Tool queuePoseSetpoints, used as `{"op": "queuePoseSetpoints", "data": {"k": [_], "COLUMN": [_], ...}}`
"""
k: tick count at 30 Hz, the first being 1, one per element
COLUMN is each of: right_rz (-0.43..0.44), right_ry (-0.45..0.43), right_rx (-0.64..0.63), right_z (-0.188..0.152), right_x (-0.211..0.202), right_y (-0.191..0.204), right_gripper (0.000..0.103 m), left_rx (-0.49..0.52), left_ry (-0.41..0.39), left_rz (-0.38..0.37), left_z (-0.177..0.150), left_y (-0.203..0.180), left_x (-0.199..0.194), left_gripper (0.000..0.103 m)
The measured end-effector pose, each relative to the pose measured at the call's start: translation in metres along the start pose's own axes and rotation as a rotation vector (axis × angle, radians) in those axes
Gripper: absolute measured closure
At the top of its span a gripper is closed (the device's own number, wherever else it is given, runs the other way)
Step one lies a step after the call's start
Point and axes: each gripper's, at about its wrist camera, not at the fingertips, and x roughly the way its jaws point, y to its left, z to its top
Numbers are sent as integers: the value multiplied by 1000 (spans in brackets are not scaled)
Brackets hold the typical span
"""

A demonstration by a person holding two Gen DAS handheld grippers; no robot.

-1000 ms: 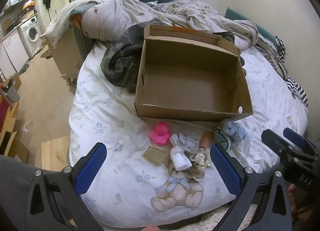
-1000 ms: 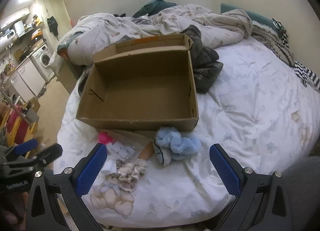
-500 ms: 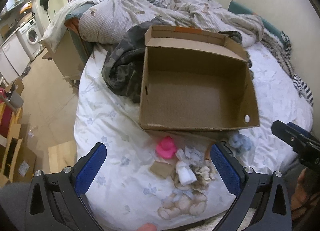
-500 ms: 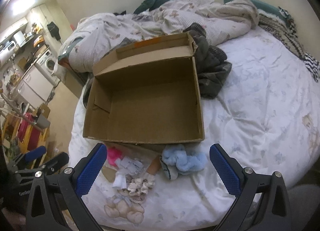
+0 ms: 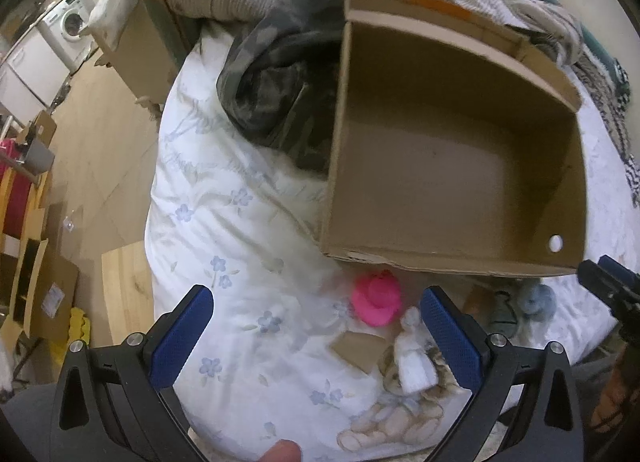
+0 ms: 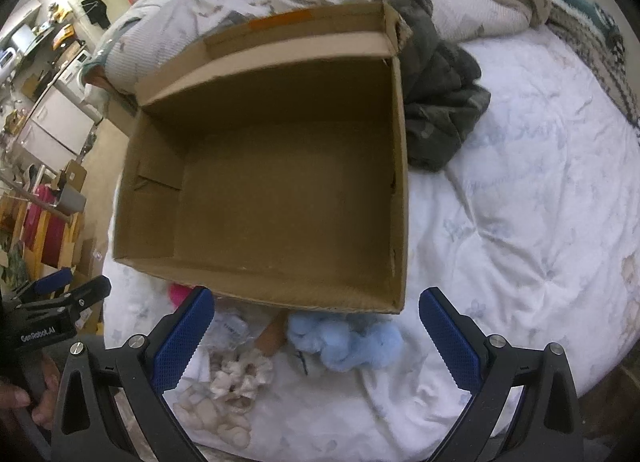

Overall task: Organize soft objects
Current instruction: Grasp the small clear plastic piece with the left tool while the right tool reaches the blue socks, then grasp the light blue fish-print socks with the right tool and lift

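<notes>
At the far left, beyond the bed's edge, lay a wooden floor (image 5: 100, 150) with a washing machine (image 5: 74, 22) against the wall. The bed (image 5: 224, 230) carried a white floral duvet, and on it, left of the box, lay a crumpled dark camouflage garment (image 5: 272, 74). The left tongs (image 5: 316, 326) hung over the near edge of the bed with their blue pads spread wide and nothing between them.

Next came the open cardboard box (image 5: 452, 166), which had nothing inside; its near wall stood just above the small soft things. A pink plush toy (image 5: 377, 298) lay just in front of that wall, with a scrap of cardboard (image 5: 358, 350) and a white rolled cloth (image 5: 414, 358) nearer the camera. In the right wrist view, a cream frilly scrunchie-like bundle (image 6: 240, 374) lay beside a light blue fluffy toy (image 6: 348, 342), which touched the box's near right corner.

The right tongs (image 6: 316, 336) hovered above those items, pads likewise wide apart and holding nothing. To the right, the duvet stretched bare towards a striped blanket (image 6: 596, 42) at the bed's far side.
</notes>
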Motion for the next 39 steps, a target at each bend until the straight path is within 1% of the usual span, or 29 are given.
{"op": "queuePoseSetpoints", "data": {"k": [2,5,7,9,10,11,13,15,18,19,20,21,22,24,26,28,29,31,34,36,39], "right_rz": [17,30,43,47,42,38,39,39,35,40,51,62,74,109,152,177,171,129,95,56,29], "right_ry": [10,28,50,46,43,45,57,68,79,84,90,96,103,138,186,212,224,248,269,271,275], "right_rx": [17,57,94,115,120,123,130,134,135,139,146,155,164,184,208,224,217,184,140,100,59], "right_z": [-1,-5,-5,-3,-2,-2,-1,0,1,0,-1,-2,-3,-6,-8,-11,-12,-15,-18,-19,-18], "right_x": [8,20,27,29,30,30,34,38,42,43,43,44,45,49,57,63,64,69,73,78,85], "right_y": [-9,-20,-27,-32,-34,-35,-37,-39,-42,-44,-46,-47,-49,-53,-58,-61,-61,-57,-50,-43,-37], "right_gripper": [0,0,0,0,0,0,0,0,0,0,0,0,0,0,0,0,0,0,0,0,0], "left_rx": [-20,-78,-90,-87,-85,-81,-71,-44,-11,1,4,-2,-15,-35,-27,-13,-3,24,39,41,27], "left_ry": [14,42,68,111,139,176,250,303,347,362,373,389,406,441,443,434,426,397,360,332,292], "left_rz": [3,-21,-22,-35,-48,-63,-92,-104,-125,-124,-125,-139,-167,-220,-231,-249,-247,-235,-216,-197,-166], "left_z": [1,3,4,2,0,-2,-9,-18,-26,-27,-28,-29,-29,-29,-28,-27,-27,-26,-26,-28,-26], "left_y": [8,21,25,24,22,20,14,8,1,-2,-3,-4,-4,-7,-9,-13,-15,-18,-24,-23,-18], "left_x": [11,23,32,45,52,60,77,86,96,101,105,109,114,121,123,120,118,111,98,92,84], "left_gripper": [0,1,1,6,15,26,34,37,41,45,52,56,63,68,84,94,95,95,96,96,96]}}
